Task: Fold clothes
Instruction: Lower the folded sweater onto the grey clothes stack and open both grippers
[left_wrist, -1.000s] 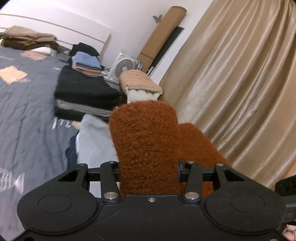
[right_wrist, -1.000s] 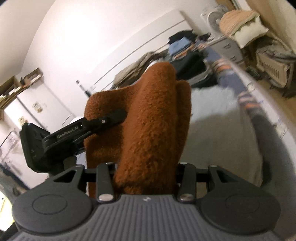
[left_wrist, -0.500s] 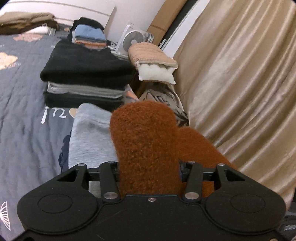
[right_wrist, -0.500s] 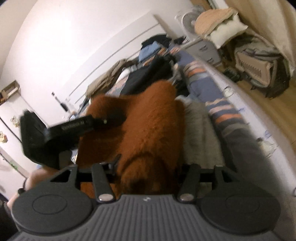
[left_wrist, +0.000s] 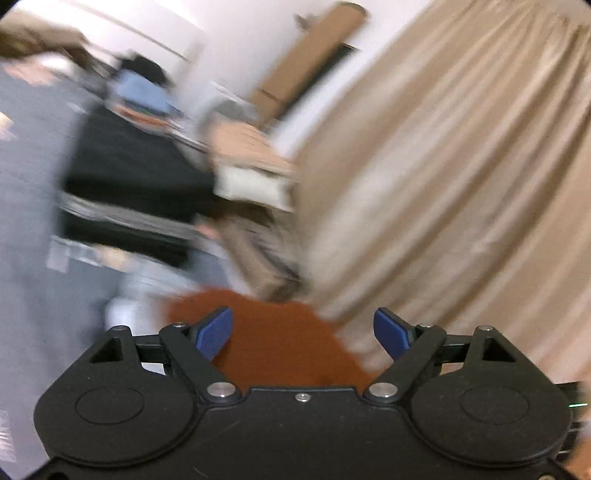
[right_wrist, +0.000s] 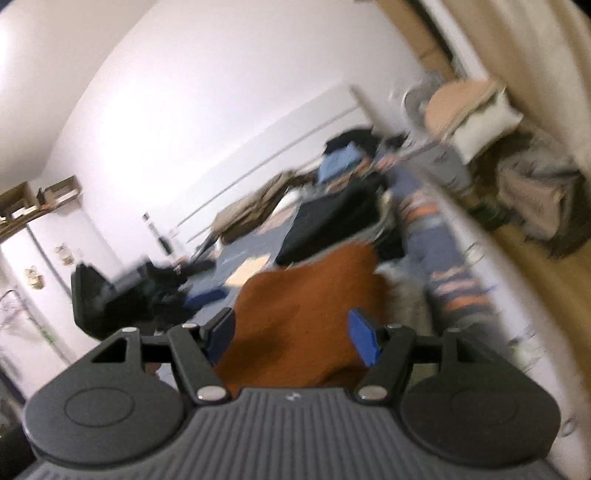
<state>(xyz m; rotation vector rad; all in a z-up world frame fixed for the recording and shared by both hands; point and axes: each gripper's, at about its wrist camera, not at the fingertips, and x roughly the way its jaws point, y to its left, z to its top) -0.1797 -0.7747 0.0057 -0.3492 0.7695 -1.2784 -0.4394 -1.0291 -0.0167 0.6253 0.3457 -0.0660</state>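
Note:
A folded rust-brown fleece garment (left_wrist: 273, 339) lies low in front of my left gripper (left_wrist: 303, 334), on a grey folded garment (left_wrist: 155, 288) on the bed. The left jaws are opening, blue pads (left_wrist: 216, 334) standing wide and off the fleece. In the right wrist view the same brown garment (right_wrist: 306, 306) lies flat ahead of my right gripper (right_wrist: 291, 339). Its jaws are opening too, and its blue pads (right_wrist: 364, 341) stand apart, not pressing the cloth. The left gripper's body (right_wrist: 107, 295) shows blurred at the left there.
A stack of folded dark clothes (left_wrist: 136, 184) sits farther up the grey bed (left_wrist: 33, 258), with blue items (left_wrist: 144, 96) beyond. Beige curtains (left_wrist: 461, 184) hang to the right. A pillow pile (right_wrist: 476, 114) and bags (right_wrist: 535, 195) stand on the floor beside the bed.
Both grippers have let go of the brown garment and opened wide. The garment, earlier held up between the jaws, now lies flat on the grey pile. Both views are blurred by motion.

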